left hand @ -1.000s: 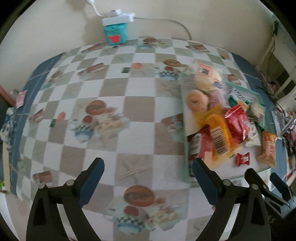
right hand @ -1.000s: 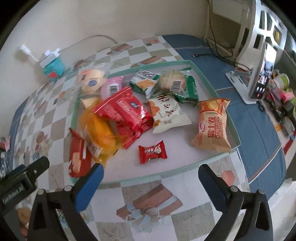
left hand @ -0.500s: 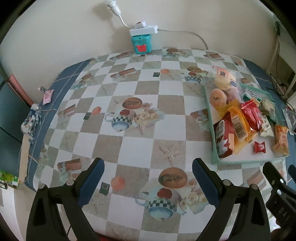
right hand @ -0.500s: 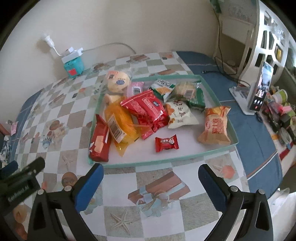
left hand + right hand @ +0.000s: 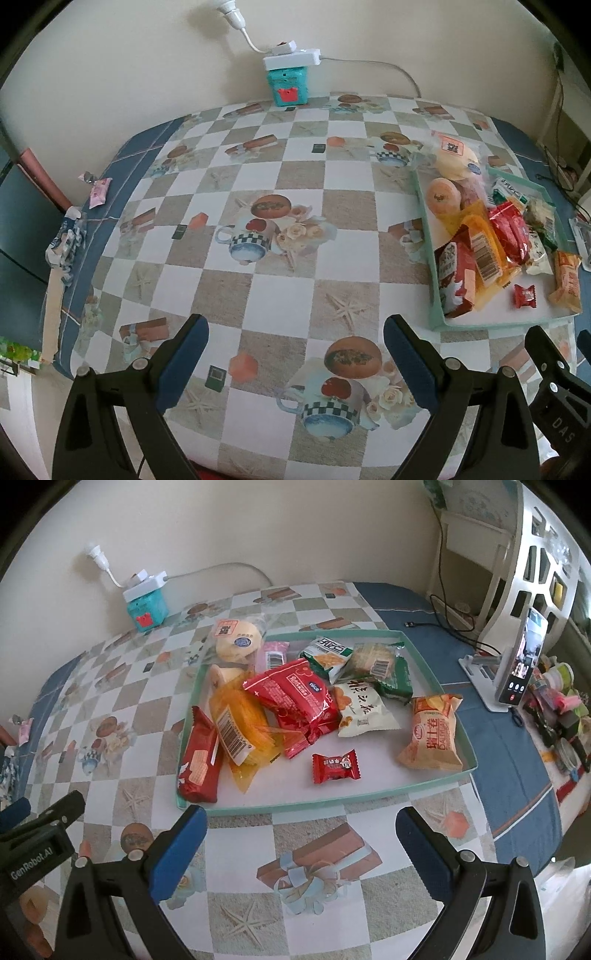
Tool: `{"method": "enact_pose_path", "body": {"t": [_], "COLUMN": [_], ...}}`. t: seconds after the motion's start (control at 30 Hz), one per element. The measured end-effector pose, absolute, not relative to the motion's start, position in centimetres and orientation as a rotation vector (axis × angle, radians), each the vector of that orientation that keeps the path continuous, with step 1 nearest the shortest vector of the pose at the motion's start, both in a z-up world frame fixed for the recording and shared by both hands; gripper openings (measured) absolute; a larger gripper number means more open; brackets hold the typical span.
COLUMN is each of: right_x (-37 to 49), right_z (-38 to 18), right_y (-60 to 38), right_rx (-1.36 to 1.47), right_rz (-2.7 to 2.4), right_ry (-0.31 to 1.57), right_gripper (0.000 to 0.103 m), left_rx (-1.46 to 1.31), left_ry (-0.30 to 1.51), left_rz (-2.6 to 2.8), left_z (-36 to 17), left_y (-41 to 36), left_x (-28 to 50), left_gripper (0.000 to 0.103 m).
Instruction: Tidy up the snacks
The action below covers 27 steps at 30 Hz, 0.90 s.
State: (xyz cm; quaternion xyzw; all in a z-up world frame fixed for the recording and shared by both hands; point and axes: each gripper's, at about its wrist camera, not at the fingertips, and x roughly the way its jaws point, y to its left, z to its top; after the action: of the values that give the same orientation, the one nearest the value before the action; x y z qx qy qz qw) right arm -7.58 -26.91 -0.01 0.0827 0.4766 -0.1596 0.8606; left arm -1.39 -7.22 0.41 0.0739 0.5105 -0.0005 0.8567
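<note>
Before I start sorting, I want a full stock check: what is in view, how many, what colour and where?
tray: 1, mint green, on table
snack packets: about eleven, mostly red, orange, white, green; piled in tray, a bun pack overhanging its far corner
small red candy: 1, tray front
tablecloth: 1, checked
teal box: 1, by wall, white power strip on top
phone: 1, on white stand, right
left gripper: open, empty
right gripper: open, empty

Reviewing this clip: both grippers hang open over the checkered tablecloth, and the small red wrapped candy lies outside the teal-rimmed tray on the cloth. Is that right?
Not quite. In the right wrist view the small red wrapped candy lies inside the teal-rimmed tray, on its white floor near the front rim. The rest holds: left gripper and right gripper hang open over the checkered tablecloth.
</note>
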Motion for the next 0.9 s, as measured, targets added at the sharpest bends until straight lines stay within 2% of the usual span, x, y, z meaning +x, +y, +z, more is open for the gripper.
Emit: {"method": "enact_pose_path", "body": {"t": [0.9], "right_x": [-7.37], "right_z": [-0.06], "right_y": [-26.24], "right_rx": [0.141], "right_rz": [-0.325], "right_ry": [1.005], "right_gripper": [0.103], "left_rx": [0.184], "left_ry": [1.101], "left_rz": [0.048], "left_z": [-0.16], "left_y": [-6.75], "left_x": [-1.00], "left_gripper": [0.096]}}
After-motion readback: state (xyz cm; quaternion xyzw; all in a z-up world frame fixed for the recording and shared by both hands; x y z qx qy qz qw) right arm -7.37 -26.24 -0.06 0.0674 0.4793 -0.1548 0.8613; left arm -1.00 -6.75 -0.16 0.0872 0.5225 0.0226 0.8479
